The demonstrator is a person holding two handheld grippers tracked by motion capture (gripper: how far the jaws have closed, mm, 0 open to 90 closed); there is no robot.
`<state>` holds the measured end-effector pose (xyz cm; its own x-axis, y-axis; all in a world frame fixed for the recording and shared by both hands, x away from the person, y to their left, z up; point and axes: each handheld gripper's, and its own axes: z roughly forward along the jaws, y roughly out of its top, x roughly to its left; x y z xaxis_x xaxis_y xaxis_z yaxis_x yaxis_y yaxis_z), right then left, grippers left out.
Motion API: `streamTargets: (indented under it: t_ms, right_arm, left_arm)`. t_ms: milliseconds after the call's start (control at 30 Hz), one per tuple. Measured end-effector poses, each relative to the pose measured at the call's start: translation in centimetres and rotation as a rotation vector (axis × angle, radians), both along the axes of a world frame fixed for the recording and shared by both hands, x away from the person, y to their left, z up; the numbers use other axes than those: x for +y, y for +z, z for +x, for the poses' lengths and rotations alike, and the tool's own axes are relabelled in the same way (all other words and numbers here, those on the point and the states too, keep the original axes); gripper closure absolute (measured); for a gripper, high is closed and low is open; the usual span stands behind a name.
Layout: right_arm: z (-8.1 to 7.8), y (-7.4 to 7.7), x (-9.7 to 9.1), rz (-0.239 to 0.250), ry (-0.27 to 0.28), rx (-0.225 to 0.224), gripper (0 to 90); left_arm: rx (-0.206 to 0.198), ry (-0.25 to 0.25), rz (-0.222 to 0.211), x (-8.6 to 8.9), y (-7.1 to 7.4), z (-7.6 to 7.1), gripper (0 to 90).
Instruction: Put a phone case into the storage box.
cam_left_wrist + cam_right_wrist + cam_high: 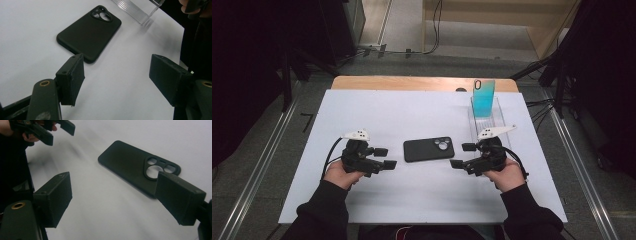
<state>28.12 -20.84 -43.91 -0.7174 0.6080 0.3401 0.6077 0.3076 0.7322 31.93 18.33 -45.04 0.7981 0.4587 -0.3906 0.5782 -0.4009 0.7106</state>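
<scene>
Black phone case [429, 149] lying flat on the white bench [377, 107], camera cutout up, between left gripper [384, 157] and right gripper [460, 155], both jaws released, empty.

Black sleeves, black grippers with white top plates, trailing cables.

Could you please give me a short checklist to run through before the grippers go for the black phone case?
1. Left gripper open, nothing between jaws: ok.
2. Right gripper open, nothing between jaws: ok.
3. Black phone case lies flat, camera cutout up, between the grippers, untouched: ok.
4. Clear rack stands apart from the case: ok.
5. Blue case upright in the rack: ok.
6. Whether the black case holds a phone: cannot tell.
</scene>
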Motion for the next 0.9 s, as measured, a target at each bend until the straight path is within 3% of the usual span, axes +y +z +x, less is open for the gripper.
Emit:
streamTargets:
  t_ms: [533,900]
  right_arm:
    - [-1.6,-1.5,1.3,0.000,0.017,0.017,12.9]
    - [-1.8,-2.5,1.4,-0.014,0.027,0.041,12.9]
  left_arm:
    - [-0.007,0.000,-0.003,0.1,0.0,-0.1,28.8]
    - [-0.019,0.009,0.009,0.0,0.0,0.2,27.0]
